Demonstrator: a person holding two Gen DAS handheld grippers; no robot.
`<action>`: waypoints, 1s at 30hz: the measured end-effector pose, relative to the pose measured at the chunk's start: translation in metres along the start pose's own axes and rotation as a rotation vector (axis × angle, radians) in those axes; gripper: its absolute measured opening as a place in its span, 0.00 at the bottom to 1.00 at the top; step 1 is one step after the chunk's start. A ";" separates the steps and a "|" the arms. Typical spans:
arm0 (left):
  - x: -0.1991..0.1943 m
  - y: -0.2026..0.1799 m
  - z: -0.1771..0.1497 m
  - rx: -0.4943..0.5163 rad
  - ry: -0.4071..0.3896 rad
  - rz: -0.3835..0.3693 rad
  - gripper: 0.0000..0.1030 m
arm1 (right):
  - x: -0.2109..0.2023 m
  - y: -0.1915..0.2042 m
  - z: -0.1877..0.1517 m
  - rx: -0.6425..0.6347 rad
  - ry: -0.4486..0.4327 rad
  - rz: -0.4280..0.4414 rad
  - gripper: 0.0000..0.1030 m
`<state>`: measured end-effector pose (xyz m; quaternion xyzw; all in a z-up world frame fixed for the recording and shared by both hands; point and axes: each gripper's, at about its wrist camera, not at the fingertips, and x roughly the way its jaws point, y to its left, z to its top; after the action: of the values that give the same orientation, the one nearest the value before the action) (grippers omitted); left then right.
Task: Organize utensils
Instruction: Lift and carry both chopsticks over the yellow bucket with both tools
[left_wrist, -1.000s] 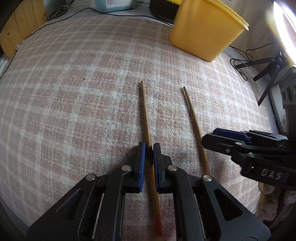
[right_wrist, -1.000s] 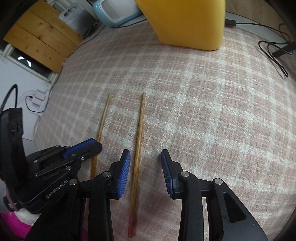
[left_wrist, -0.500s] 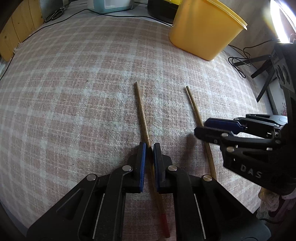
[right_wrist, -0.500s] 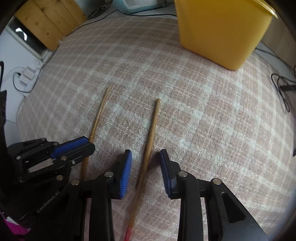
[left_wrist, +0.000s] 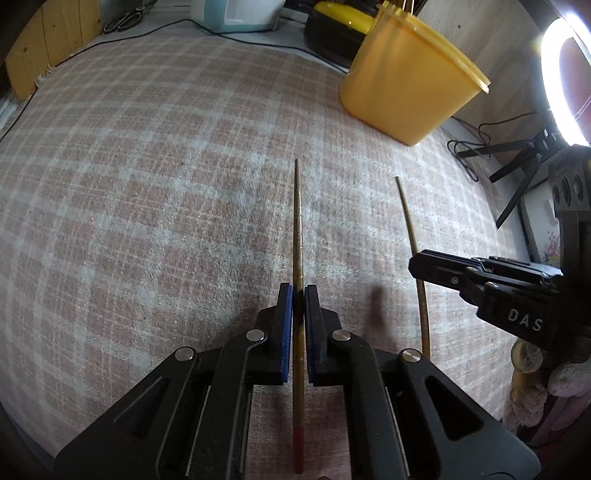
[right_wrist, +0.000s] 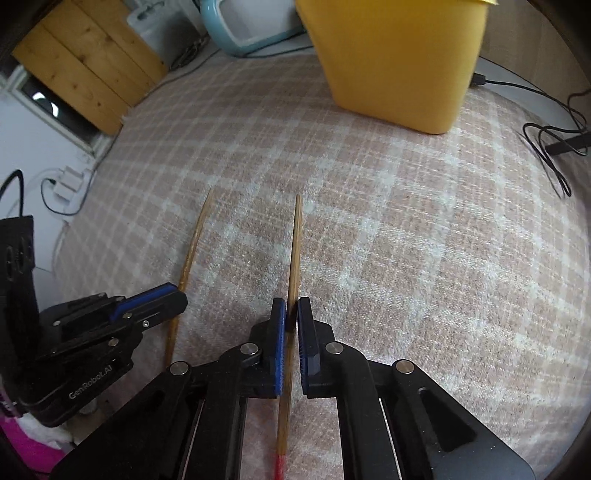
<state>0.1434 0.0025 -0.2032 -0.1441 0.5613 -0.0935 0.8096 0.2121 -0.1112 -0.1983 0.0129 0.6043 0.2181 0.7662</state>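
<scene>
Two wooden chopsticks with red ends are over the pink checked cloth (left_wrist: 147, 184). My left gripper (left_wrist: 298, 291) is shut on the left chopstick (left_wrist: 297, 221), which runs forward between its blue pads. My right gripper (right_wrist: 291, 306) has its jaws closing, and the pads press on the right chopstick (right_wrist: 295, 251). In the left wrist view the right gripper (left_wrist: 415, 264) shows from the side, holding the right chopstick (left_wrist: 410, 221). In the right wrist view the left gripper (right_wrist: 181, 295) and the left chopstick (right_wrist: 194, 251) show at the left. A yellow container (left_wrist: 402, 92) stands at the back right.
A ring light (left_wrist: 565, 74) on a tripod (left_wrist: 517, 173) and black cables (right_wrist: 554, 147) lie at the right edge. A teal appliance (right_wrist: 243, 22), a black and yellow box (left_wrist: 332, 29), scissors (left_wrist: 122, 22) and a wooden board (right_wrist: 88, 62) line the back.
My right gripper's jaws, wide apart around the right chopstick before, have closed onto it. My left gripper stayed shut on its chopstick and rose slightly with it.
</scene>
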 end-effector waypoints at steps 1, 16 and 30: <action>-0.004 -0.001 0.001 0.000 -0.008 -0.004 0.04 | -0.007 -0.004 -0.003 0.000 -0.011 0.002 0.05; -0.067 -0.050 0.023 0.110 -0.197 -0.037 0.04 | -0.099 -0.010 -0.020 0.001 -0.267 0.007 0.04; -0.092 -0.082 0.056 0.174 -0.300 -0.092 0.04 | -0.148 -0.009 -0.002 0.004 -0.439 -0.049 0.04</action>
<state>0.1642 -0.0390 -0.0758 -0.1111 0.4170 -0.1562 0.8885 0.1872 -0.1721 -0.0651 0.0470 0.4234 0.1904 0.8845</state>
